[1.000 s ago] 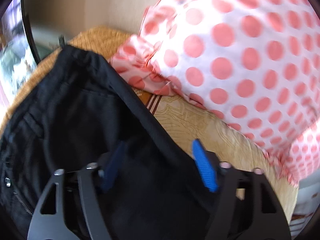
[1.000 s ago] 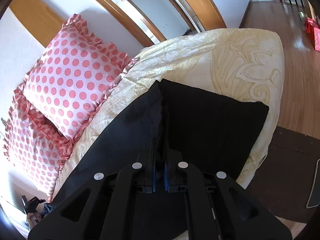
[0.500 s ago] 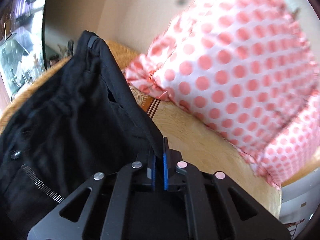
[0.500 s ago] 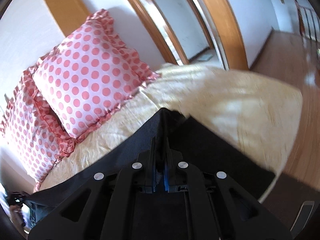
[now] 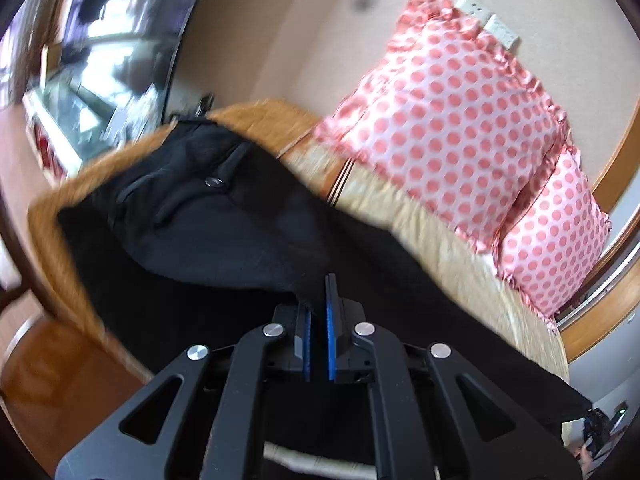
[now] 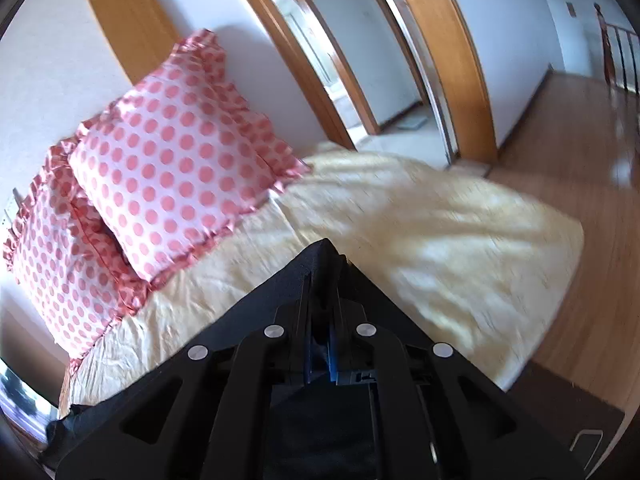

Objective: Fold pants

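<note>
The black pants [image 5: 224, 240] lay lengthwise along the bed [image 6: 460, 216], the waist end draped at the near corner, and both grippers had cloth between them. The left gripper [image 5: 318, 320] was clenched on an edge of the fabric just below the waist, its blue fingers [image 5: 330, 320] almost touching with only a thin layer pinched between. The right gripper [image 6: 320, 312] was clamped on a peak of the same garment [image 6: 280, 292], which tented up from the bedding towards the grip.

Judging by how it hung, the cloth was soft and limp, light to middling in weight, with no stiffness of its own: it would sag from any point held and could slip out of a shallow pinch. The sturdier places to hold would probably be the waistband, the seams and the hems, where the layers are doubled; a grip on a single flat layer seemed more likely to drag or let go.

The left wrist view showed the waist end: a button [image 5: 215, 181], what looked like a pocket opening, and the cloth running away under the gripper beside the two dotted pillows [image 5: 452, 116]. It showed nothing of the far end. The right wrist view showed the lifted peak, the bare yellow cover beyond it, the doorway [image 6: 320, 60] and the wooden floor [image 6: 580, 128], but only a dark scrap of the waist at its lower left corner
</note>
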